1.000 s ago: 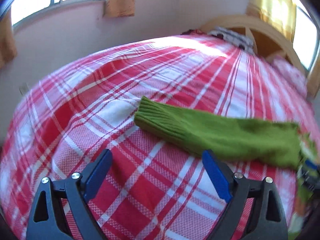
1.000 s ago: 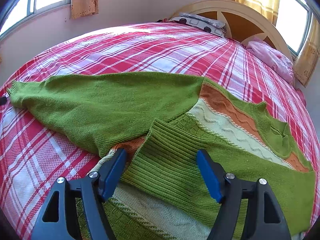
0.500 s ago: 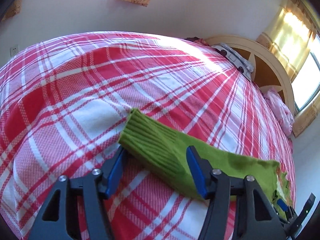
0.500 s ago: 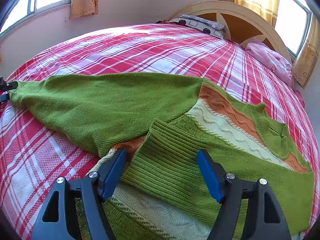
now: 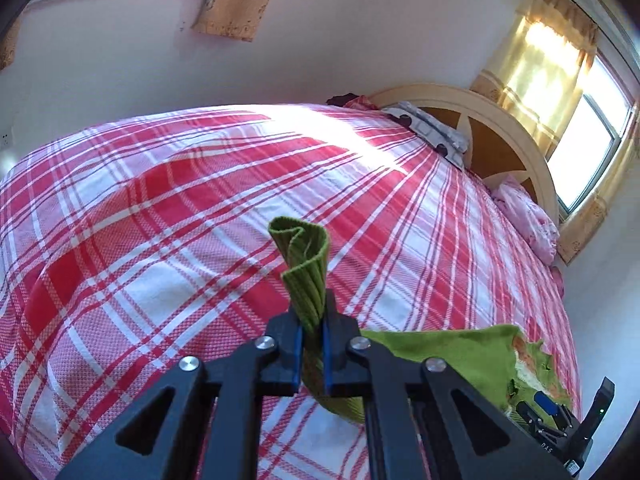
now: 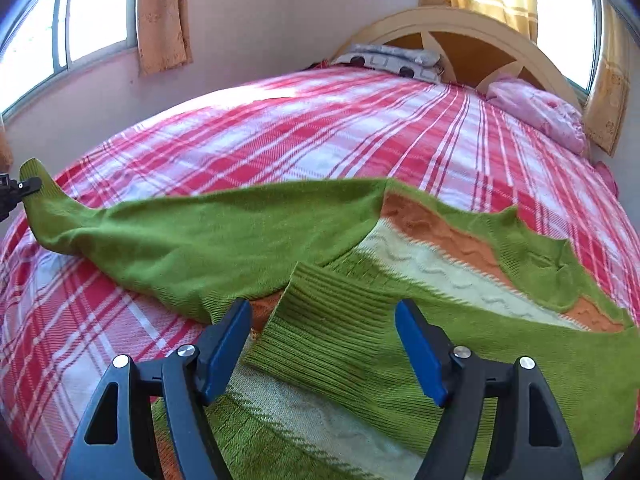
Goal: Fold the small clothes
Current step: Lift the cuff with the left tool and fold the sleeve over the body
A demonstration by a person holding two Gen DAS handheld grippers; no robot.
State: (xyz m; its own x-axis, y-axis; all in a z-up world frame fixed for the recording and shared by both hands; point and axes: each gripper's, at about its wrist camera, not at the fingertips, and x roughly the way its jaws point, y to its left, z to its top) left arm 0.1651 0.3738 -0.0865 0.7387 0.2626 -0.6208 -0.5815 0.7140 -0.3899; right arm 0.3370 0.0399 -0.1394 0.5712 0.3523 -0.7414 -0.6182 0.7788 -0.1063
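Observation:
A green knit sweater [image 6: 460, 264] with orange and cream bands lies on the red plaid bed [image 6: 320, 144]. My left gripper [image 5: 311, 334] is shut on the ribbed cuff [image 5: 304, 268] of its left sleeve and holds it lifted off the bed; the cuff sticks up beyond the jaws. In the right wrist view that sleeve [image 6: 192, 240] stretches left, where the left gripper [image 6: 16, 190] pinches its end. My right gripper [image 6: 324, 344] is open, low over the other sleeve's ribbed cuff [image 6: 328, 320], which lies folded across the sweater body.
A wooden headboard [image 6: 460, 28] with a patterned pillow [image 6: 392, 60] and pink bedding [image 6: 540, 112] stands at the far end. Walls and curtained windows [image 5: 560, 72] surround the bed. The right gripper shows at the lower right of the left wrist view [image 5: 560, 420].
My left gripper moved onto the sleeve cuff, shut on it and lifted it off the bed. My right gripper stayed open over the other cuff.

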